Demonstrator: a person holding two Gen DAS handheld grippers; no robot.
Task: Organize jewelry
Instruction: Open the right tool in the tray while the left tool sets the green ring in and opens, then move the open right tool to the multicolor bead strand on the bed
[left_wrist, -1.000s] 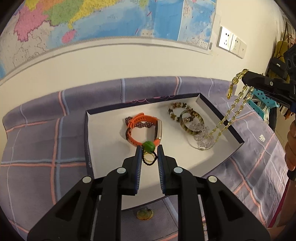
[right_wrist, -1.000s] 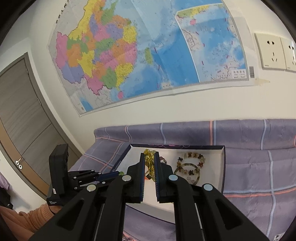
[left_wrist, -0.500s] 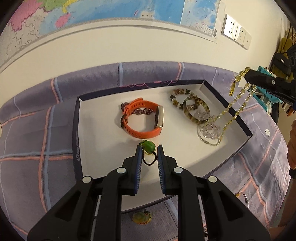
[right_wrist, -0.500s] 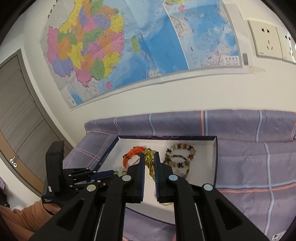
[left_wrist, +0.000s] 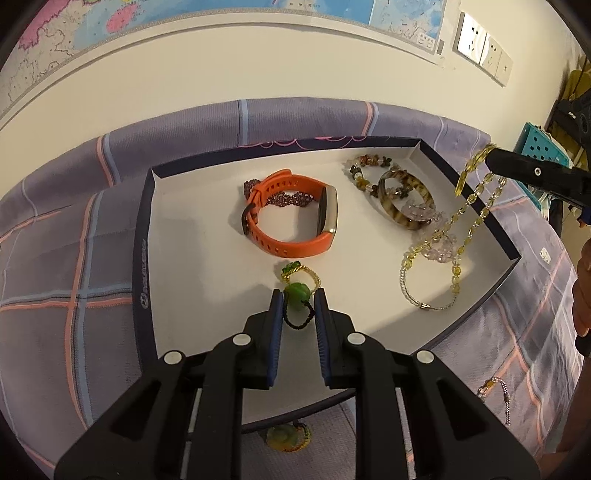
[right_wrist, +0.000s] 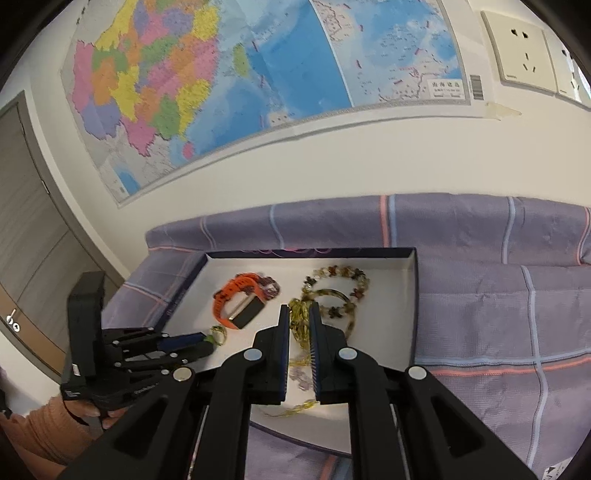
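Observation:
A shallow white box with dark walls (left_wrist: 142, 258) lies on a purple plaid cloth. My left gripper (left_wrist: 298, 297) is shut on a green bead pendant with a black cord (left_wrist: 297, 293), low over the box floor, beside a small gold ring (left_wrist: 301, 275). My right gripper (right_wrist: 299, 314) is shut on a yellow bead chain (left_wrist: 469, 218) whose lower end hangs into the box's right side. The right gripper also shows in the left wrist view (left_wrist: 495, 162). An orange watch (left_wrist: 291, 218) lies in the middle of the box.
In the box lie a brown bangle (left_wrist: 404, 201), a flower bead bracelet (left_wrist: 364, 171), clear pink beads (left_wrist: 437, 251) and a thin silver chain (left_wrist: 424, 301). On the cloth lie a green-yellow pendant (left_wrist: 286, 437) and a chain (left_wrist: 495, 391).
My left gripper has come down toward the box floor with the green pendant. My right gripper has lowered the yellow chain further into the box.

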